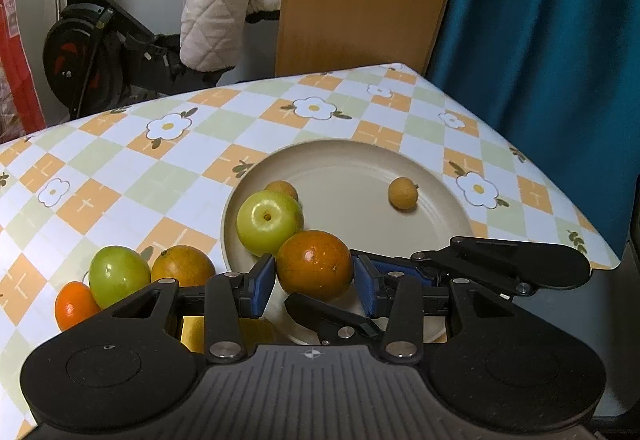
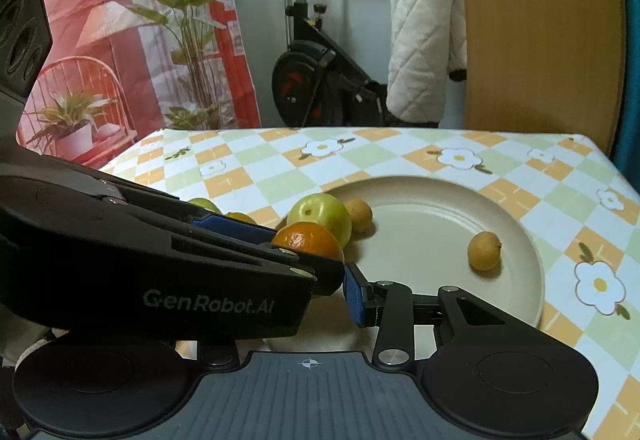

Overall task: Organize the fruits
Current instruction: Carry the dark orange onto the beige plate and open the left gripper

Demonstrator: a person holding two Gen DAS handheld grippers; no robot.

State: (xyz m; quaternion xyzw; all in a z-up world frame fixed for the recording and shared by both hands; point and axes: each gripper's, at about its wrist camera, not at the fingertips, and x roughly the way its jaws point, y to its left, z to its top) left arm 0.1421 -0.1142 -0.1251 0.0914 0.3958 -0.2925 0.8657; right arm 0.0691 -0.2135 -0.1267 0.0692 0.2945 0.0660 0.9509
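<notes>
On the checked, flower-printed tablecloth [image 1: 180, 160] sits a beige plate [image 1: 440, 176], and the sorting looks about half done. Four fruits are over the plate: a green apple-like fruit [image 1: 269, 221], a small tan fruit [image 1: 282, 189] tucked just behind it, another small tan fruit [image 1: 403, 194] lying alone toward the far right side, and an orange [image 1: 314, 270] at the near rim. Off the plate, to its left on the cloth, three more wait in a tight cluster: a second green fruit [image 1: 118, 274], a dull orange [image 1: 182, 265] touching it, and a bright little mandarin [image 1: 74, 305] at the front. Those three, I'd judge, are what remains to be gathered.

The left gripper [image 1: 314, 282] has its blue pads on either side of the orange at the plate's near edge, jaws partly closed and pressing against its skin, so it seems to have hold of it; whether the fruit already rests on the plate or hangs just above it I cannot tell.

The right gripper [image 2: 344, 290] comes in from the right, low over the near rim. Only its right blue pad [image 2: 354, 296] is clear; the left gripper's body covers the other finger, so I cannot say whether it grips anything, though the gap looks narrow.
</notes>
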